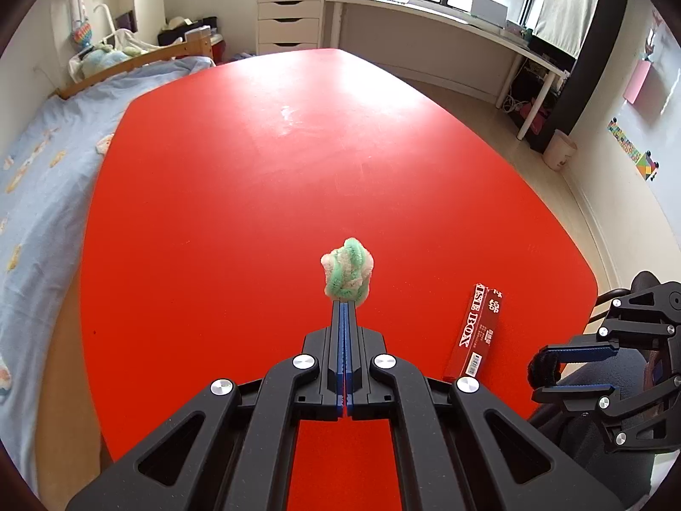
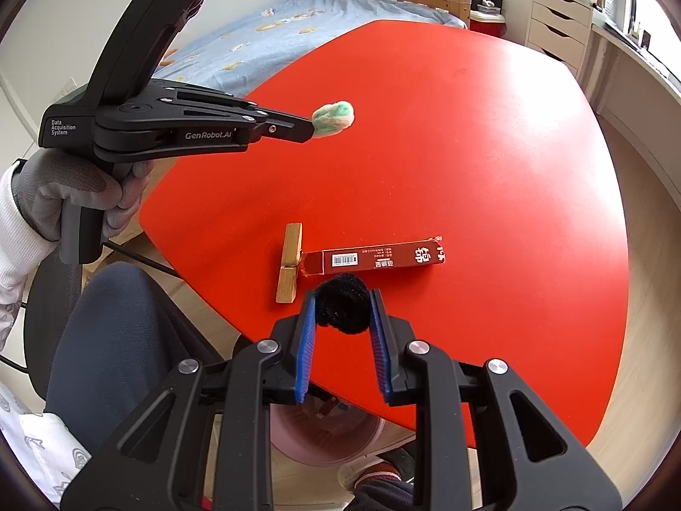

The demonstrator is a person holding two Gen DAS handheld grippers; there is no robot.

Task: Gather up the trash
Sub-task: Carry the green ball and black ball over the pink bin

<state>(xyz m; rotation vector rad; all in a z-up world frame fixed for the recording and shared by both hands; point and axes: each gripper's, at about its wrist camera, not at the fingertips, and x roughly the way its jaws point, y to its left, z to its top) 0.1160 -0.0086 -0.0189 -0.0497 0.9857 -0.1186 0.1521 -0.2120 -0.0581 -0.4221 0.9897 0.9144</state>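
Observation:
My left gripper (image 1: 344, 303) is shut on a green and white fuzzy ball (image 1: 348, 274) and holds it above the red table (image 1: 255, 162); it also shows in the right wrist view (image 2: 313, 125) with the ball (image 2: 333, 114) at its tip. My right gripper (image 2: 342, 298) is shut on a black fuzzy ball (image 2: 344, 304) near the table's front edge; it also shows in the left wrist view (image 1: 549, 372). A flat red carton (image 2: 374, 260) lies on the table, also in the left wrist view (image 1: 474, 332). A wooden clothespin (image 2: 290, 262) lies beside the carton's end.
A pink bin (image 2: 327, 438) stands on the floor under the table's front edge, below my right gripper. A bed with a blue cover (image 1: 38, 196) runs along the table's left side. A white drawer unit (image 1: 289, 17) and a desk (image 1: 447, 25) stand behind.

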